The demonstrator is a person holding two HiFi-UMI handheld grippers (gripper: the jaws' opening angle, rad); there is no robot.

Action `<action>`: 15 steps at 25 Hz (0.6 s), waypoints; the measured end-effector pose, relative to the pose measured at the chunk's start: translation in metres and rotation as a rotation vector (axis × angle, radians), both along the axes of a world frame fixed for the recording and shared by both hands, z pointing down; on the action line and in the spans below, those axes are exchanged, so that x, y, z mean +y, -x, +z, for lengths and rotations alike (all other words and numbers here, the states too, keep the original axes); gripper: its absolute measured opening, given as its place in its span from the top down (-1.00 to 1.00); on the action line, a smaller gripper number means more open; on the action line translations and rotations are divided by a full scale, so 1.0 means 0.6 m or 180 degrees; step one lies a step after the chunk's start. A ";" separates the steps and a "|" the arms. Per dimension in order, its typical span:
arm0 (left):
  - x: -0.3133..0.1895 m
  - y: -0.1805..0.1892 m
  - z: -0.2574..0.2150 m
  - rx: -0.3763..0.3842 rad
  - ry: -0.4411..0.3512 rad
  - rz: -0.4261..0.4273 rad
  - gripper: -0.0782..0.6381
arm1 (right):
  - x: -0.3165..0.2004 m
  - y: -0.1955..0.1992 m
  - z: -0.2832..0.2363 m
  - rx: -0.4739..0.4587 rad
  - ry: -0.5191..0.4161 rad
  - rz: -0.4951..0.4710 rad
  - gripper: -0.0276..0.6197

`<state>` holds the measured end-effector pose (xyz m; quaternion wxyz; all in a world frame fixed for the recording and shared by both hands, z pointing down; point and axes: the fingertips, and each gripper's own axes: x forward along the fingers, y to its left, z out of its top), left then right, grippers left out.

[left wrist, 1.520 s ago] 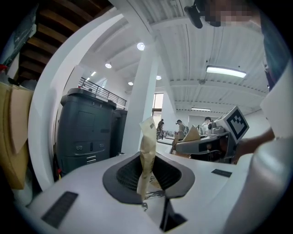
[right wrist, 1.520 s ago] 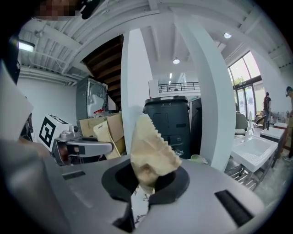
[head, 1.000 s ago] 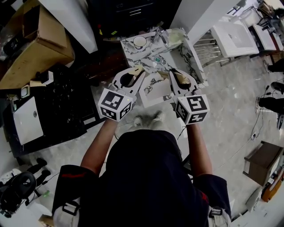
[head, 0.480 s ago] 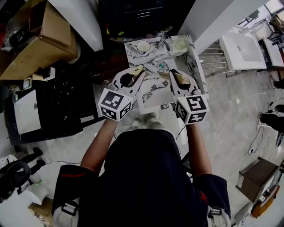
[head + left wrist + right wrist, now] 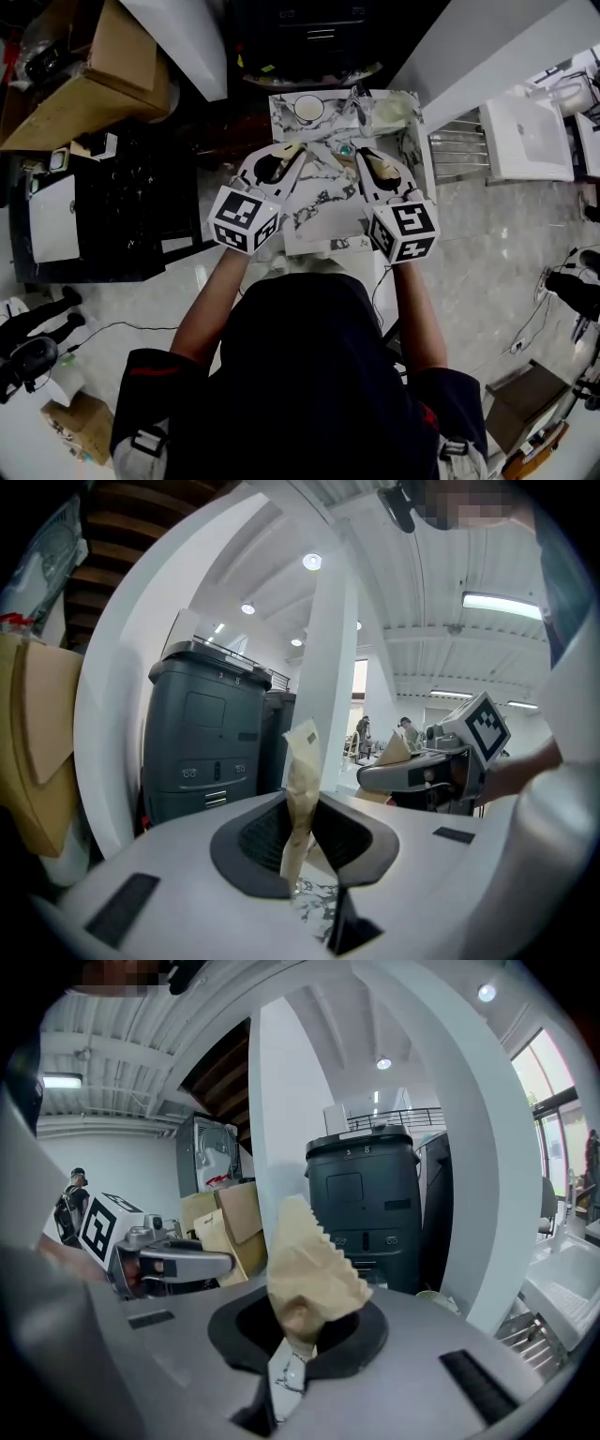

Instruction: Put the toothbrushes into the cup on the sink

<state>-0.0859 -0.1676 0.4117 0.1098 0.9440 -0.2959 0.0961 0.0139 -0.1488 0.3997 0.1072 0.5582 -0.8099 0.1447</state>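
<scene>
Marble sink (image 5: 323, 192): 1 white cup (image 5: 308, 110) at back-left corner.

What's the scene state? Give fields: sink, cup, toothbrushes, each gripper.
sink: marble-patterned sink, in front of the person
cup: white cup, on the sink's back edge, left of the faucet
toothbrushes: none visible
left gripper: jaws together, nothing between them, above the basin
right gripper: jaws together, nothing between them, above the basin

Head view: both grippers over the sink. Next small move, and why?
Probably open the right gripper and lower it toward the sink: it and the left gripper are shut, empty, above it; the cup stands beyond. No toothbrush is discernible.
</scene>
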 end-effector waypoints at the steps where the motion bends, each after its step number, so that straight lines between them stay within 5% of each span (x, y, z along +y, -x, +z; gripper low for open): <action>1: -0.006 -0.003 0.002 -0.0005 0.0008 -0.0025 0.59 | -0.006 -0.002 0.003 -0.0025 0.0019 -0.0027 0.77; 15: -0.066 -0.029 0.038 -0.0072 0.0147 -0.0293 0.59 | -0.070 -0.009 0.055 0.0076 0.0185 -0.0395 0.77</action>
